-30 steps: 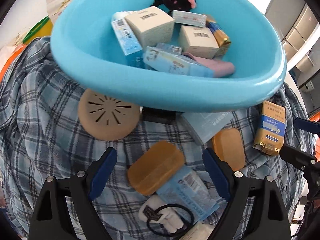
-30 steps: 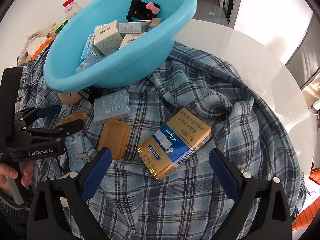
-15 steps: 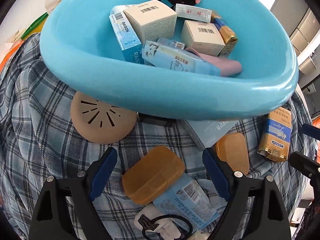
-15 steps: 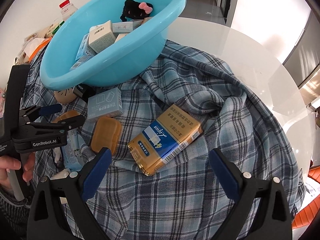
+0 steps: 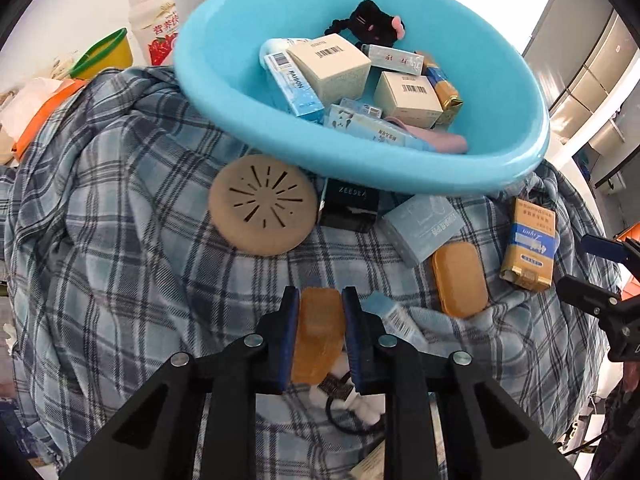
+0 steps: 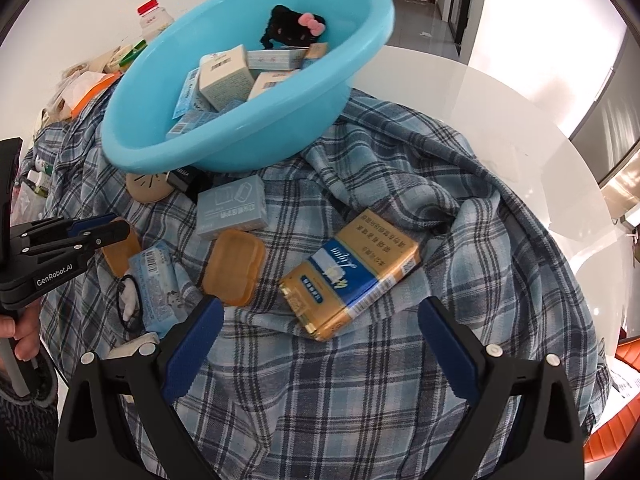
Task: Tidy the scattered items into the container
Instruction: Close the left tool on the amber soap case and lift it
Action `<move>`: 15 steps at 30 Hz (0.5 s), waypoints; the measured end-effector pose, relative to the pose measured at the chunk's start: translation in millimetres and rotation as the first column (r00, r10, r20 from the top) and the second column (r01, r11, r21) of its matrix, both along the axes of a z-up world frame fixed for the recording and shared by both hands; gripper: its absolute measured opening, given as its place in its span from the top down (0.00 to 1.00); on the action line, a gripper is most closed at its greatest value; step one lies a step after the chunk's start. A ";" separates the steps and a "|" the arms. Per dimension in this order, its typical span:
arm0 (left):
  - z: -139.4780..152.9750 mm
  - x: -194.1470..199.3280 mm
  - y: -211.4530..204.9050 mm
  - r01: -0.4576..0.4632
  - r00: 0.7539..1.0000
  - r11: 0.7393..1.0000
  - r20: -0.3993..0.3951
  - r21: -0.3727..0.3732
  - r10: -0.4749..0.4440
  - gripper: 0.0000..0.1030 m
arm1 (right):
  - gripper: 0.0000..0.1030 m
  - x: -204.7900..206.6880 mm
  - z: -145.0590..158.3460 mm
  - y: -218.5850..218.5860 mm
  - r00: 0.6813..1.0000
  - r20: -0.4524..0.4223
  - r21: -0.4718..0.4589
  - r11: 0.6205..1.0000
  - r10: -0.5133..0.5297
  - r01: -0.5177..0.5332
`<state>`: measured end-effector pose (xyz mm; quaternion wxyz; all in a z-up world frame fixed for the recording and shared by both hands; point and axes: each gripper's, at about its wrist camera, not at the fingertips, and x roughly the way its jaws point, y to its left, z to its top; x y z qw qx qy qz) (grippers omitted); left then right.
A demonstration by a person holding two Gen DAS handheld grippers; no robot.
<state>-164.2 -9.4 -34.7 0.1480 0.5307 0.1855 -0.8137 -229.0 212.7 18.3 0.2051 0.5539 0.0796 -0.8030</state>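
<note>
1. since a second ago your left gripper (image 5: 320, 300) went from wide spread to clamped: both blue pads now press the sides of the orange case (image 5: 318, 334) that earlier lay loose between them.
2. that case stands on edge between the left pads, tilted. whether it has left the plaid cloth (image 5: 120, 240) i cannot tell.
3. straight ahead of the left tool: the tan vented disc (image 5: 262, 205), a black box (image 5: 350, 204) just beside it, then the blue basin (image 5: 224, 52) beyond, its near side overhanging both.
4. the basin already holds beige boxes, blue cartons, a pink tube and a black plush toy (image 5: 370, 26).
5. ahead-right of the left tool: a grey-blue box (image 5: 422, 222), a second orange case (image 5: 460, 278) touching its near corner, and the gold-and-blue pack (image 5: 528, 244) further right.
6. just right of the left pads a light-blue pouch (image 5: 394, 312) pokes out. under the tool sit a white fluffy bit and a black hair loop (image 5: 348, 416).
7. your right gripper (image 6: 318, 346) is spread wide, nothing between the pads. it hovers over the cloth with the gold-and-blue pack just ahead, inside the span of the fingers.
8. left of the right tool you can see the left gripper side-on, a hand (image 6: 22, 332) on its handle.
9. far behind the left tool's view: a strawberry drink bottle (image 5: 154, 20) and a yellow cup (image 5: 106, 54) past the cloth.
</note>
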 end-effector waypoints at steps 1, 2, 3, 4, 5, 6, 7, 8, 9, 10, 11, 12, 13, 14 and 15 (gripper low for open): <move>-1.3 1.2 -3.1 -0.007 1.000 1.000 0.002 -0.001 0.007 0.79 | 0.06 2.4 0.4 -2.2 1.000 -0.002 0.000 1.000 0.007 -0.007; -2.4 4.7 -5.2 -0.016 1.000 1.000 0.001 -0.001 0.016 0.79 | 0.06 4.9 0.5 -4.5 1.000 -0.003 0.000 1.000 0.013 -0.013; -2.5 11.0 -5.3 -0.019 1.000 1.000 -0.003 0.002 0.019 0.79 | 0.06 6.8 0.4 -6.6 1.000 -0.002 -0.001 1.000 0.018 -0.018; -3.1 15.8 -5.6 -0.022 1.000 1.000 -0.010 0.003 0.022 0.79 | 0.06 8.4 0.3 -8.6 1.000 -0.001 -0.002 1.000 0.023 -0.023; -4.1 18.3 -8.3 -0.025 1.000 1.000 -0.010 -0.004 0.025 0.79 | 0.06 10.0 0.2 -10.5 1.000 0.001 -0.002 1.000 0.029 -0.029; -6.0 24.4 -7.1 -0.025 1.000 1.000 -0.014 -0.016 0.025 0.79 | 0.06 11.4 0.3 -12.3 0.999 0.002 -0.001 0.999 0.034 -0.034; -6.2 28.8 -3.4 -0.022 1.000 0.999 -0.016 -0.031 0.022 0.78 | 0.06 12.9 0.7 -13.9 0.999 0.002 0.001 0.999 0.039 -0.039; -5.6 32.5 0.3 -0.017 1.000 0.999 -0.012 -0.047 0.017 0.77 | 0.06 14.1 1.2 -15.4 0.999 0.000 0.003 0.999 0.042 -0.042; -5.8 35.3 2.6 -0.012 1.000 0.998 -0.009 -0.058 0.011 0.76 | 0.06 15.5 2.1 -16.3 0.999 -0.003 0.003 0.999 0.045 -0.045; -7.5 36.2 3.8 -0.005 1.000 0.998 -0.005 -0.062 0.005 0.72 | 0.06 16.4 3.1 -16.9 0.999 -0.006 0.004 0.999 0.046 -0.046; -10.1 36.6 3.6 -0.002 1.000 0.998 -0.002 -0.059 0.002 0.69 | 0.06 17.3 4.0 -17.4 0.999 -0.008 0.004 0.999 0.047 -0.047; -13.2 35.4 3.2 -0.004 1.000 0.999 0.000 -0.053 0.004 0.64 | 0.06 18.1 4.8 -17.5 0.999 -0.010 0.004 0.999 0.047 -0.047; -16.6 34.9 1.6 -0.009 1.000 0.999 0.003 -0.047 0.009 0.60 | 0.06 18.9 5.4 -17.4 0.999 -0.011 0.004 0.999 0.047 -0.047; -18.3 36.7 0.4 -0.013 1.000 0.999 0.005 -0.041 0.013 0.58 | 0.06 19.7 5.8 -16.9 0.999 -0.011 0.005 0.999 0.047 -0.047; -20.8 36.7 -1.0 -0.015 1.000 0.999 0.008 -0.035 0.016 0.58 | 0.06 20.4 6.1 -16.3 0.999 -0.012 0.007 0.999 0.047 -0.047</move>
